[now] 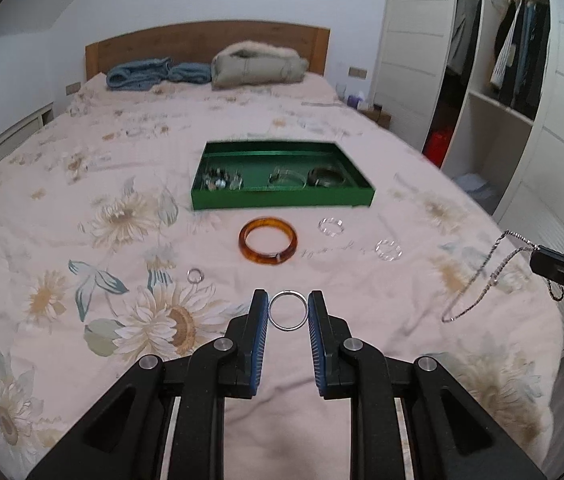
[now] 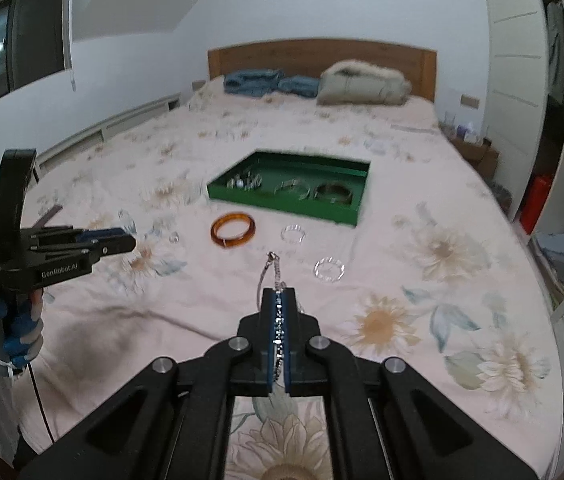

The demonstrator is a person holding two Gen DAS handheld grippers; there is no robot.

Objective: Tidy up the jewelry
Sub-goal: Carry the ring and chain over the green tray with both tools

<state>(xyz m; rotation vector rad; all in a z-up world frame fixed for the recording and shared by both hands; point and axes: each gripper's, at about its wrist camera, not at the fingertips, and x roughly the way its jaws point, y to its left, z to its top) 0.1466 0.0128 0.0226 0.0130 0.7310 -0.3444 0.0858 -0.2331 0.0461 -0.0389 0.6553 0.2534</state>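
My left gripper (image 1: pixel 288 311) is shut on a thin silver ring (image 1: pixel 288 328), held above the floral bedspread. My right gripper (image 2: pixel 280 298) is shut on a silver chain (image 2: pixel 268 270), which pokes out past the tips; from the left wrist view that chain (image 1: pixel 478 280) dangles in a loop from the right gripper (image 1: pixel 538 260). Ahead lies a green tray (image 1: pixel 282 199) holding small jewelry and bangles. In front of it on the bed rest an amber bangle (image 1: pixel 268 242), two clear rings (image 1: pixel 331 226) (image 1: pixel 388 249) and a small silver ring (image 1: pixel 195 276).
The bedspread (image 1: pixel 82 200) covers a wide bed with a wooden headboard (image 1: pixel 206 40); folded blue cloth and a beige jacket (image 1: pixel 258 65) lie at its far end. An open wardrobe (image 1: pixel 502 60) stands at the right. A gloved hand (image 2: pixel 6 332) holds the left gripper (image 2: pixel 122 240).
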